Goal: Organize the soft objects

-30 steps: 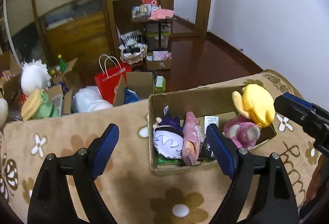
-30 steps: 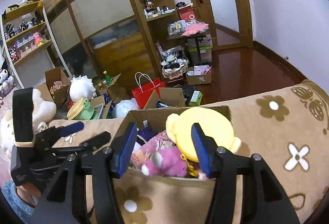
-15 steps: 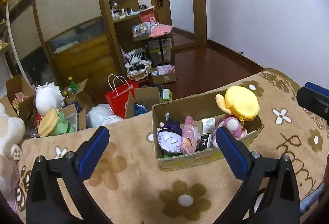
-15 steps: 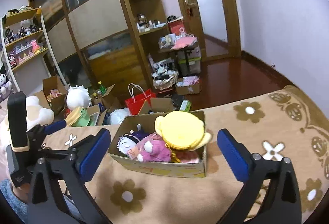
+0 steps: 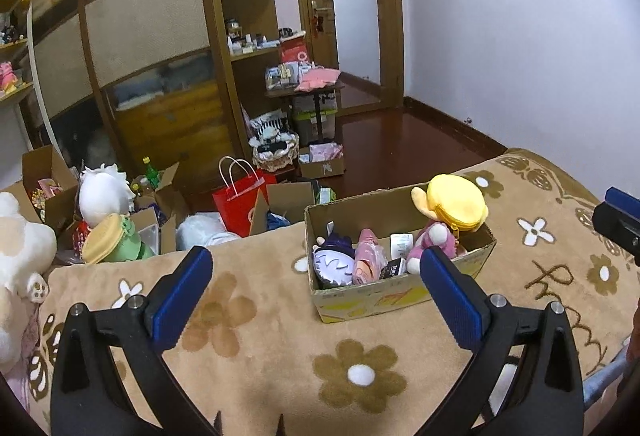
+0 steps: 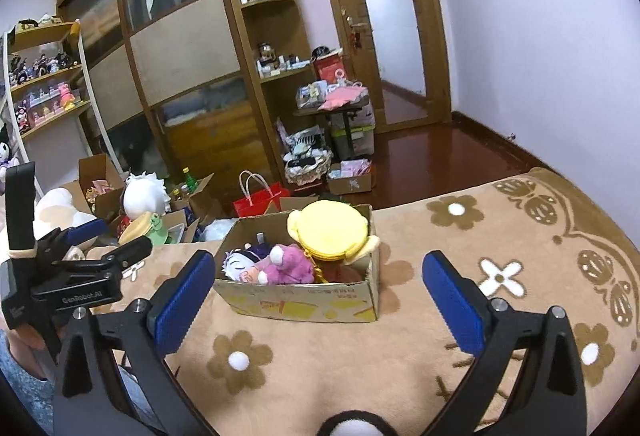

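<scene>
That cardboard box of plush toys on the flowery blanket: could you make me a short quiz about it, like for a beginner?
1. True or false: the yellow plush sits highest in the cardboard box.
2. The pink plush lies: A) in the box, B) on the blanket, C) in the red bag.
3. Fill in: the left gripper and the right gripper both hold ____.

Key: 1 true; 2 A; 3 nothing, both stand wide open.
</scene>
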`<state>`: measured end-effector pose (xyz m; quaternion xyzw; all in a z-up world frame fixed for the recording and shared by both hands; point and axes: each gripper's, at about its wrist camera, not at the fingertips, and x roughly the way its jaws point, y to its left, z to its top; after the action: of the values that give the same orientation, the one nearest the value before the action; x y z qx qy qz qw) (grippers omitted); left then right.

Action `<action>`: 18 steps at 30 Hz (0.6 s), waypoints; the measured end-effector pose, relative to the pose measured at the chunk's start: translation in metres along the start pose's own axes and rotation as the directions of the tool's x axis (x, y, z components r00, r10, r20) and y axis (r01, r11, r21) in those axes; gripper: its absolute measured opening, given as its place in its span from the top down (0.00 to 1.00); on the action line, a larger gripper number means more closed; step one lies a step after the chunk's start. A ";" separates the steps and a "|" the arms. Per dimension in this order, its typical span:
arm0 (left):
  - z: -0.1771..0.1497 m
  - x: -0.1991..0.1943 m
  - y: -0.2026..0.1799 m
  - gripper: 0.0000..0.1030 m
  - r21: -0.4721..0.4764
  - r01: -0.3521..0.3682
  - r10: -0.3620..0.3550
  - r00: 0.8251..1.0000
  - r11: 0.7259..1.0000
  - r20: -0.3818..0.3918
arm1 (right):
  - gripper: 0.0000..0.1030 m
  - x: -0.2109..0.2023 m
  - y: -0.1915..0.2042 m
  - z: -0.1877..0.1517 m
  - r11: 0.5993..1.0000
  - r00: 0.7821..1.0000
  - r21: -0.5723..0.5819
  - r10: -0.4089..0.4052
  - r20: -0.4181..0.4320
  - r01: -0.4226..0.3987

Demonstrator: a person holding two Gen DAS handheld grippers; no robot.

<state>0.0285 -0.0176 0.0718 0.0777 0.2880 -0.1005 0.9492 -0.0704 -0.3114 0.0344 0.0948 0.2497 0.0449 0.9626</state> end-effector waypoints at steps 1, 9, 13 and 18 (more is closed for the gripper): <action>-0.002 -0.003 0.000 0.01 0.003 -0.004 0.004 1.000 1.000 0.006 | 0.00 -0.004 -0.001 -0.002 1.000 1.000 -0.001 -0.005 0.011 0.005; -0.019 -0.021 0.003 0.01 -0.014 0.020 -0.019 0.998 1.000 0.068 | 0.00 -0.017 -0.009 -0.018 0.999 0.998 0.035 -0.029 0.062 0.027; -0.028 -0.022 0.003 0.01 -0.015 0.006 -0.005 0.997 1.000 0.082 | 0.00 -0.019 -0.012 -0.025 0.998 0.995 0.040 -0.058 0.076 0.055; -0.034 -0.015 0.003 0.01 -0.020 0.003 -0.002 0.997 1.000 0.074 | 0.00 -0.017 -0.013 -0.033 0.996 0.993 0.022 -0.088 0.080 0.087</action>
<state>-0.0009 -0.0052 0.0530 0.0639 0.2537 -0.1016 0.9598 -0.1005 -0.3212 0.0116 0.0943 0.2148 -0.0035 0.9721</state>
